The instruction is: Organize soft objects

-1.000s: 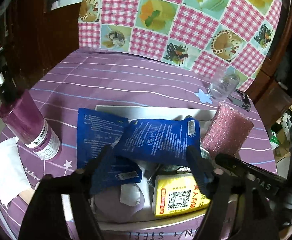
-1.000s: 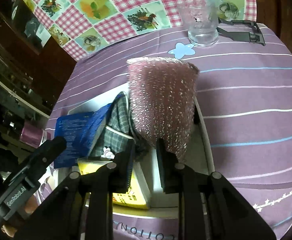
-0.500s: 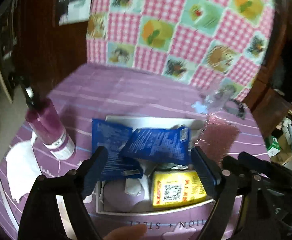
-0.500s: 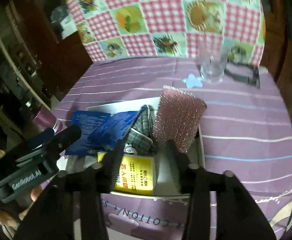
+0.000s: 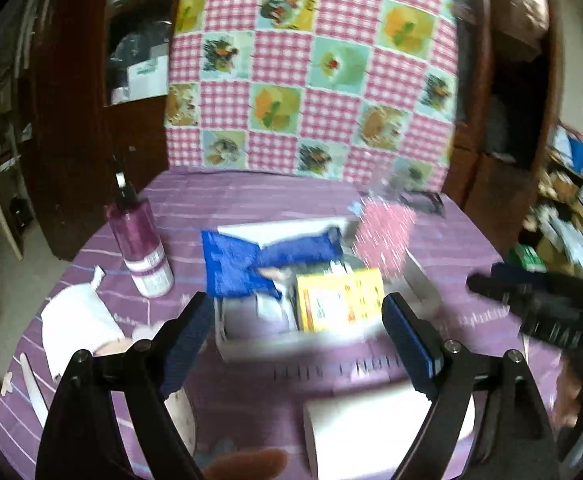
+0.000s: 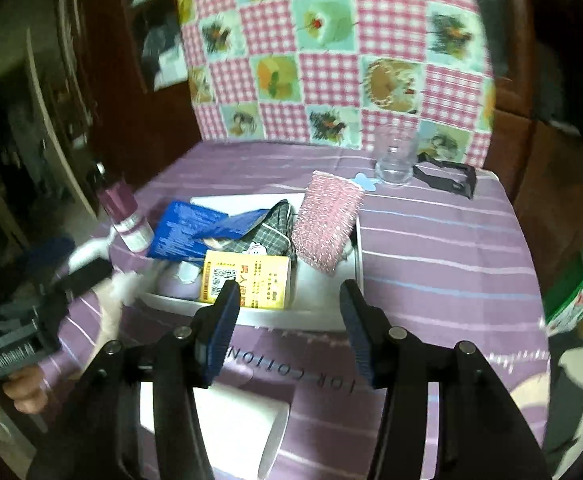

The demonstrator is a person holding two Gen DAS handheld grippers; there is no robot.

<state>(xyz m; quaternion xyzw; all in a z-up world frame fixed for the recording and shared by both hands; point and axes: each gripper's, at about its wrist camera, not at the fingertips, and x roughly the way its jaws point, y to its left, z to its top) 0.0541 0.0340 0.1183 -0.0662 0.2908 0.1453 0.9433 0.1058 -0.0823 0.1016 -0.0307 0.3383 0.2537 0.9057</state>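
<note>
My left gripper stands wide open, its blue pads spread well apart with nothing between them; it grips nothing and hangs above the purple striped tablecloth, short of the white tray. My right gripper is about half open. Its jaws have just been opening, and the gap between them is empty: the pads touch nothing, and the pink scrubbing sponge is clear of them, leaning upright against the tray's right wall.

The soft things sit together in that tray. From the right wrist view I see two blue packets overlapping at the tray's left side, a grey checked cloth bunched in the middle behind a yellow packet, and the sponge at the right. Something pale lilac lies low in the near left corner; I cannot tell what it is.

Beside the tray on the left stands a dark pink bottle with a white label. Behind the tray, a clear glass stands near a black clip-like object. A white roll lies on the cloth near me, under the right gripper's fingers. The left wrist view is blurred. In the right view the other gripper's handle shows at the left edge with a hand around it.
</note>
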